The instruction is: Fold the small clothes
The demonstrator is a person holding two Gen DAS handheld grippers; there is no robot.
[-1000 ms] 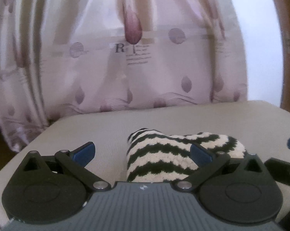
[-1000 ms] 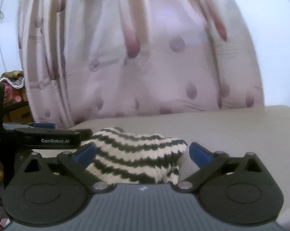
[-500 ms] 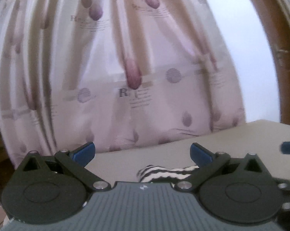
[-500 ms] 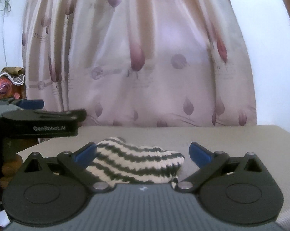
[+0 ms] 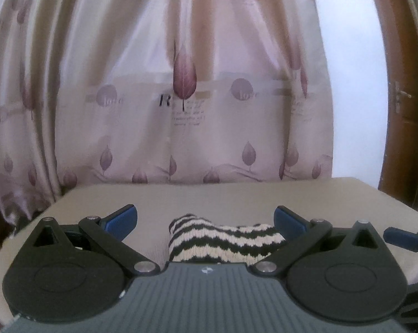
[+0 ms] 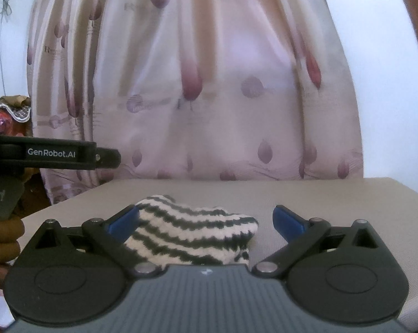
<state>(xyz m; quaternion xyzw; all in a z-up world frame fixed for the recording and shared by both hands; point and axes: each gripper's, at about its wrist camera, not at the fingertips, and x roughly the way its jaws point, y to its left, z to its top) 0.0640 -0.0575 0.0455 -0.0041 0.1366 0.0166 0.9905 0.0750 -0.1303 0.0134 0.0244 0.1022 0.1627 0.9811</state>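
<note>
A striped knitted sock (image 5: 222,241) lies bunched on the beige desk (image 5: 209,197), in front of a leaf-print curtain (image 5: 181,83). The left tool (image 5: 206,219) and right tool (image 6: 206,219) both stand wide, empty, with the sock lying between their blue fingertips (image 6: 288,220).

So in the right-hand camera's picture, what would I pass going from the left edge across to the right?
A hand holding the other tongs → the striped knitted piece on the grey surface → the right blue fingertip of this camera's own open tongs.
</note>
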